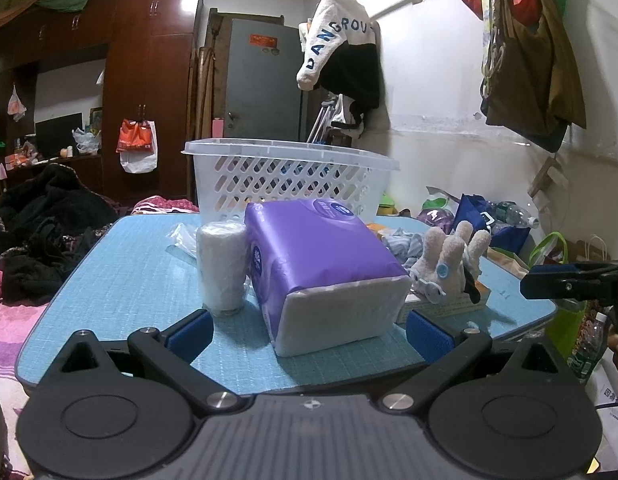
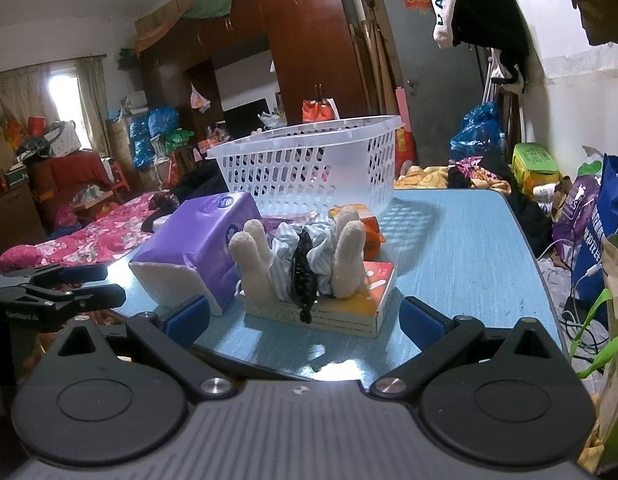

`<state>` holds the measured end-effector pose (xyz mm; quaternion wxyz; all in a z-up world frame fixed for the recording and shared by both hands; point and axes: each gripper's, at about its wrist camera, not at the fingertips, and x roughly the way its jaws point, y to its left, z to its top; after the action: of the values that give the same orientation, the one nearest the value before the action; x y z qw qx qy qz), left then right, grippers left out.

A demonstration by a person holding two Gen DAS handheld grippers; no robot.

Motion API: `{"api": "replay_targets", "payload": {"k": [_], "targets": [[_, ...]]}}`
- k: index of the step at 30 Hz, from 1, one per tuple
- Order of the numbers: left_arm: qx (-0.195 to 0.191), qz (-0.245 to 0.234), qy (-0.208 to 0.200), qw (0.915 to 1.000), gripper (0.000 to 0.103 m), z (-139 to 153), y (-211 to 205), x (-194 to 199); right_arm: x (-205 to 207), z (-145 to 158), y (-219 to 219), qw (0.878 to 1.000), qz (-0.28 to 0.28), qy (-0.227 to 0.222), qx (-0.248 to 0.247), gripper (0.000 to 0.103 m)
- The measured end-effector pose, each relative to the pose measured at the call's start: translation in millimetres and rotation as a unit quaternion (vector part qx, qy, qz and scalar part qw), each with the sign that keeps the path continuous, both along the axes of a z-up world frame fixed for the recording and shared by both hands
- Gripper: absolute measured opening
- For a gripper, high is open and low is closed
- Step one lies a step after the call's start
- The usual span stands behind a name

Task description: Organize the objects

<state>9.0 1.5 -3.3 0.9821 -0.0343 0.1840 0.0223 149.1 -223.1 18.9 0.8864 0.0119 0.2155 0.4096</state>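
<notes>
A purple tissue pack [image 1: 321, 264] lies on the blue table [image 1: 121, 280], with a white roll [image 1: 223, 268] upright at its left. A plush rabbit [image 1: 449, 260] and striped cloth sit on a flat box [image 1: 449, 308] to its right. A white lattice basket [image 1: 289, 176] stands behind. My left gripper [image 1: 309, 334] is open and empty, its jaws either side of the pack's near end. My right gripper [image 2: 305, 320] is open and empty in front of the box [image 2: 349, 312], which carries the rabbit [image 2: 253, 264] and a black hair clip [image 2: 303, 276]. The pack [image 2: 197, 244] and basket [image 2: 309, 168] also show there.
An orange packet [image 2: 371, 232] lies behind the rabbit. A bed with clothes [image 1: 37, 240] is left of the table. Bags and bottles [image 1: 501, 216] crowd the floor at the right. A wardrobe [image 1: 149, 80] and hanging clothes [image 1: 341, 40] stand behind.
</notes>
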Motion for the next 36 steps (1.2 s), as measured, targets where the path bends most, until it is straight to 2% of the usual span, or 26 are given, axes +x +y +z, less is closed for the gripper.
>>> {"api": "replay_targets", "payload": {"k": [5, 11, 12, 14, 16, 19, 25, 30, 34, 36], "targets": [[0.006, -0.002, -0.015, 0.9999, 0.103, 0.9, -1.1, -1.9, 4.1, 0.7, -3.1, 0.999, 0.026, -0.006, 0.022, 0.103], [0.055, 0.006, -0.077, 0.9955, 0.103, 6.8, -3.3, -3.5, -1.8, 1.0, 1.2, 0.998, 0.026, -0.062, 0.016, 0.103], [0.060, 0.008, -0.076, 0.9953, 0.103, 7.7, -2.6, -0.8, -3.9, 0.7, 1.0, 0.997, 0.035, -0.068, 0.019, 0.103], [0.068, 0.010, -0.047, 0.9965, 0.103, 8.2, 0.1, 7.0, -8.7, -0.9, -2.8, 0.995, 0.053, -0.077, 0.046, 0.103], [0.060, -0.013, -0.049, 0.9969, 0.103, 6.5, 6.4, 8.6, -8.6, -0.1, -2.7, 0.992, 0.073, -0.067, 0.078, 0.103], [0.022, -0.042, -0.053, 0.9975, 0.103, 5.9, 20.6, 7.8, -10.6, 2.8, 9.8, 0.988, 0.108, -0.061, 0.094, 0.103], [0.018, -0.077, -0.080, 0.9936, 0.103, -3.1, 41.4, 4.4, -25.5, -8.6, 55.4, 0.981, 0.159, -0.103, 0.053, 0.103], [0.026, -0.110, -0.078, 0.9905, 0.102, -14.3, 43.4, 12.4, -25.7, -14.5, 73.7, 0.978, 0.168, -0.117, 0.031, 0.089], [0.036, -0.132, -0.071, 0.9880, 0.097, -23.1, 41.0, 19.3, -22.2, -19.9, 74.7, 0.978, 0.164, -0.127, 0.016, 0.069], [0.038, -0.139, -0.072, 0.9870, 0.093, -25.6, 41.3, 21.6, -21.2, -22.5, 73.6, 0.978, 0.164, -0.129, 0.012, 0.064]]}}
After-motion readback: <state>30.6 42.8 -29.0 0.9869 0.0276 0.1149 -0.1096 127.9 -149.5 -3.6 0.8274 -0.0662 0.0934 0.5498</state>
